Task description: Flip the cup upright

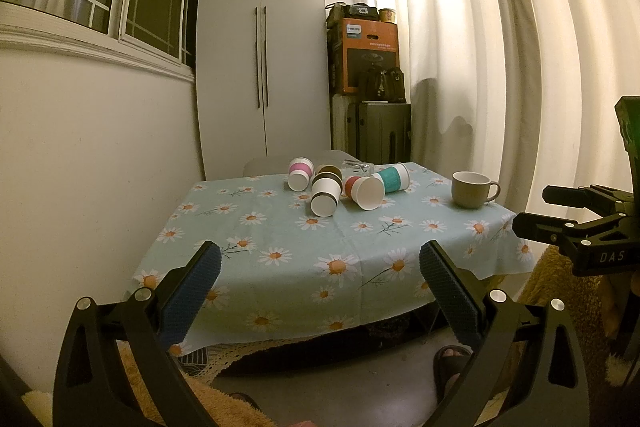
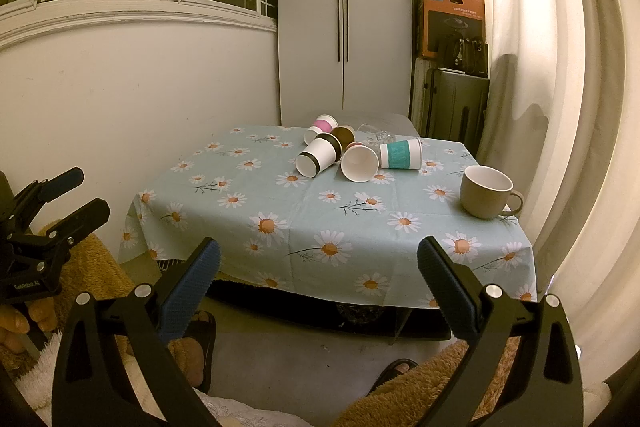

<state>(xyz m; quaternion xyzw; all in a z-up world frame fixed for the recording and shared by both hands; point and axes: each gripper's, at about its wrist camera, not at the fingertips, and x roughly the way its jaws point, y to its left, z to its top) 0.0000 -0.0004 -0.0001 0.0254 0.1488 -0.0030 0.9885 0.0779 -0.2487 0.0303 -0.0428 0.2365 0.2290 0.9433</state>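
Both our jaws stand wide apart with nothing between them: the left gripper [image 1: 320,267] and the right gripper [image 2: 318,265] hang short of the near edge of the table [image 2: 400,239], over the floor, well apart from every cup.

Past the near edge we see a broad bare stretch of daisy cloth. Toward the far edge a cluster of paper cups lies tipped over: a black-banded cup [image 2: 318,157] with its mouth toward us, a red-banded cup [image 2: 360,163] touching it on the right, a teal-banded cup [image 2: 401,153] lying crosswise beside that, and behind them a pink-banded cup [image 2: 320,128] and a brown cup [image 2: 344,135]. A clear glass object [image 2: 378,135] behind the pile is hard to make out. Near the right edge a grey mug [image 2: 486,191] stands upright, apart from the pile.

From the left wrist view the right gripper is cut off by the frame's right side; a curtain [image 1: 500,47] hangs close along the table's right edge.
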